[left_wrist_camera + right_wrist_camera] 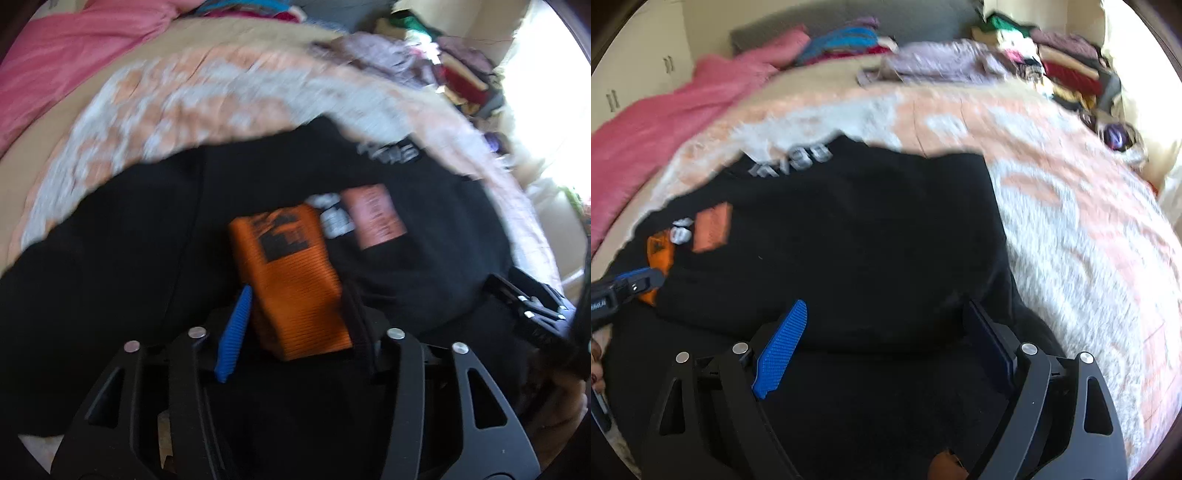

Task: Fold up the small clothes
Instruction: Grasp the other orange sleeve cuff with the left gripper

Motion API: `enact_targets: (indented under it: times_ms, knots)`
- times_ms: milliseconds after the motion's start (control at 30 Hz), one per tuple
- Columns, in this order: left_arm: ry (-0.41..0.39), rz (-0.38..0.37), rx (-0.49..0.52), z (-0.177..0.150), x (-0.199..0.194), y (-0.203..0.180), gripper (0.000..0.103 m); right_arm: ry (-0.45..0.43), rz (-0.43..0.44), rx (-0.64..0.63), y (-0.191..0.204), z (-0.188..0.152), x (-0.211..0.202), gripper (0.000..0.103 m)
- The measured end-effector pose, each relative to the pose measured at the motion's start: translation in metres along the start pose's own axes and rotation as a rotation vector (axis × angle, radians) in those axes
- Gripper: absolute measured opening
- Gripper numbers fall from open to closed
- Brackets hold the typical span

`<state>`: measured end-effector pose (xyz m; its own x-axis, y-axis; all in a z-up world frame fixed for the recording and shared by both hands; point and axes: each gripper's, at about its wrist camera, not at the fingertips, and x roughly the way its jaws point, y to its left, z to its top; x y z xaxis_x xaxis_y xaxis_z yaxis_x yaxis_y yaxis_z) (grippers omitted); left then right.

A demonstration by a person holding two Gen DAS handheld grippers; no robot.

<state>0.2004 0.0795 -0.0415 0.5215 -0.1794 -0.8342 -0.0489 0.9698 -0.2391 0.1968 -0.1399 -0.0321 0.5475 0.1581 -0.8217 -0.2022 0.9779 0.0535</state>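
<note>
A black garment point(147, 221) with orange patches and white lettering lies on a peach and white blanket point(184, 96). In the left wrist view my left gripper point(299, 306) has its jaws apart around a folded edge with an orange patch point(291, 273). It also shows at the left edge of the right wrist view point(646, 280). In the right wrist view my right gripper point(886, 325) is open, its blue fingers point(783, 347) on either side of the black garment's point(849, 240) folded near edge. Both views are blurred by motion.
A pink cover point(665, 122) lies at the far left of the bed. Piles of folded clothes point(1063, 66) sit at the far right, and a mauve garment point(942, 62) lies at the back. White cupboards point(639, 66) stand at the left.
</note>
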Motion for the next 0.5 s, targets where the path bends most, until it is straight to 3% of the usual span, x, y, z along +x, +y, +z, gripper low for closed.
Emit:
enact_targets:
  times_ms: [100,267,367,433,500]
  knots:
    - [-0.023,-0.03,-0.025,-0.003,-0.009,0.009,0.043,-0.028,0.004,-0.01,0.001,-0.003,-0.005,0.088]
    - [-0.086,-0.038,-0.072,-0.013,-0.036,0.021,0.057,-0.095,0.079,-0.008,0.009,-0.009,-0.028,0.094]
    - [-0.131,0.0,-0.09,-0.022,-0.054,0.026,0.067,-0.133,0.091,-0.023,0.019,-0.011,-0.045,0.097]
    - [-0.155,0.012,-0.114,-0.026,-0.064,0.03,0.081,-0.152,0.109,-0.02,0.022,-0.013,-0.054,0.098]
    - [-0.17,0.015,-0.133,-0.029,-0.072,0.035,0.085,-0.161,0.127,-0.023,0.026,-0.014,-0.059,0.098]
